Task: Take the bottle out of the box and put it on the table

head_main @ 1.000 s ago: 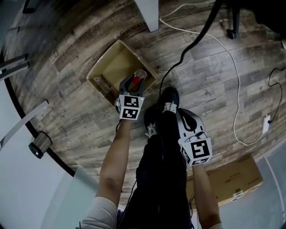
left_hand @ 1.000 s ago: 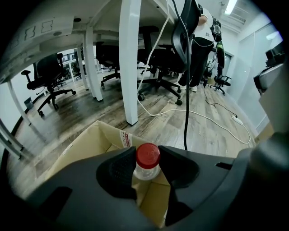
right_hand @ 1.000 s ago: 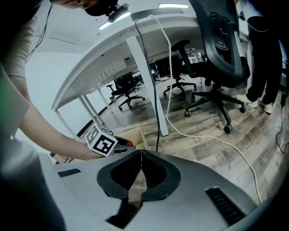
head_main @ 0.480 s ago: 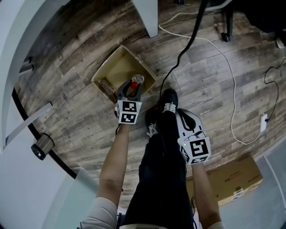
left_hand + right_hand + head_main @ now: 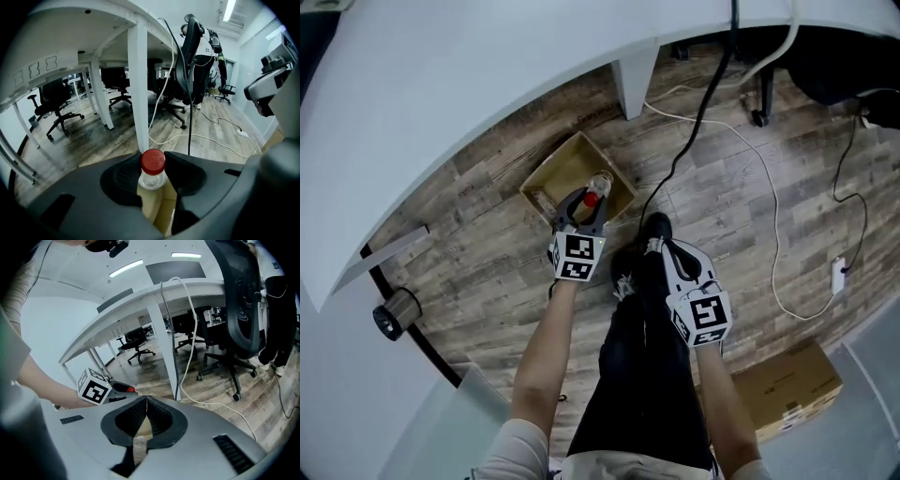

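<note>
A clear bottle (image 5: 599,184) with a red cap (image 5: 153,161) hangs over the open cardboard box (image 5: 555,174) on the wood floor. My left gripper (image 5: 587,201) is shut on its neck, the dark pads (image 5: 124,176) pressing just under the cap. Below the bottle the box (image 5: 157,206) shows between the jaws. My right gripper (image 5: 664,247) hangs over the person's dark trouser leg, its jaws shut with nothing in them (image 5: 146,401). The right gripper view also shows the left gripper (image 5: 123,389) off to its left. The white table (image 5: 487,75) curves across the top of the head view.
A white table leg (image 5: 636,80) stands just behind the box. Black and white cables (image 5: 773,225) trail over the floor to a power strip (image 5: 838,275). A second cardboard box (image 5: 787,389) lies at lower right. Office chairs (image 5: 56,110) stand under the desks.
Both grippers have risen, the left one carrying the bottle up from the box. The head view has also lifted, so the white table now fills the top.
</note>
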A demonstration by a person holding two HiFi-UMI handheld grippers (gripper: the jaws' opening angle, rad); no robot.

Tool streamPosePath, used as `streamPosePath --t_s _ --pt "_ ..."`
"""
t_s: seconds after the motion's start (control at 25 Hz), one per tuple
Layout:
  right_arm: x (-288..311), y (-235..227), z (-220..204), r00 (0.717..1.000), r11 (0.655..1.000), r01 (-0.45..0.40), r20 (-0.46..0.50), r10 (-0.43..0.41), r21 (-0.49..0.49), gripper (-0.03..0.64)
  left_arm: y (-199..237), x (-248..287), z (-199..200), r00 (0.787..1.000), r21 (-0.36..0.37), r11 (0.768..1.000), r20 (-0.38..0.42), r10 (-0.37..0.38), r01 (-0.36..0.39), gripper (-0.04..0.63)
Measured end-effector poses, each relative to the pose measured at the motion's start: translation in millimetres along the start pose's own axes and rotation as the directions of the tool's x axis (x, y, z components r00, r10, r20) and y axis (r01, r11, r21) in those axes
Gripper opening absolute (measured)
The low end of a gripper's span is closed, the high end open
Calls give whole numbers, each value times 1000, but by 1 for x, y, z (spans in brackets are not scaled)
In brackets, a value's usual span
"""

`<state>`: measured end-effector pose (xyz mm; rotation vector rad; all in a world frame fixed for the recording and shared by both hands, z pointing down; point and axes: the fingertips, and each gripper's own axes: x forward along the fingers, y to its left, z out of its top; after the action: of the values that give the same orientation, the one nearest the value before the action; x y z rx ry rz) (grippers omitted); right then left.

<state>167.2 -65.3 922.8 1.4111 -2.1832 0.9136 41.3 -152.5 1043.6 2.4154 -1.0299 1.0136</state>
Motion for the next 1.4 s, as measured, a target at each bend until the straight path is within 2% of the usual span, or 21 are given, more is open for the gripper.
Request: streamPosePath --t_s 0.48,0.8,1.04,1.16,1.4 --pt "-40 51 102 999 999 -11 31 12 -34 40 23 -110 114 996 27 1000 91 -4 2 161" --pt "-104 83 159 999 998 -2 33 4 -57 40 23 -212 186 989 5 1000 148 20 -21 161" --pt "-156 108 209 995 999 45 91 -47 29 40 21 -300 254 970 -14 999 237 48 -46 161" --pt "-170 119 239 985 997 70 154 -76 42 40 27 -335 284 954 -53 996 287 88 -76 161" --pt "-188 174 286 973 1000 17 231 -18 7 40 25 -401 318 918 -98 991 377 123 -93 161"
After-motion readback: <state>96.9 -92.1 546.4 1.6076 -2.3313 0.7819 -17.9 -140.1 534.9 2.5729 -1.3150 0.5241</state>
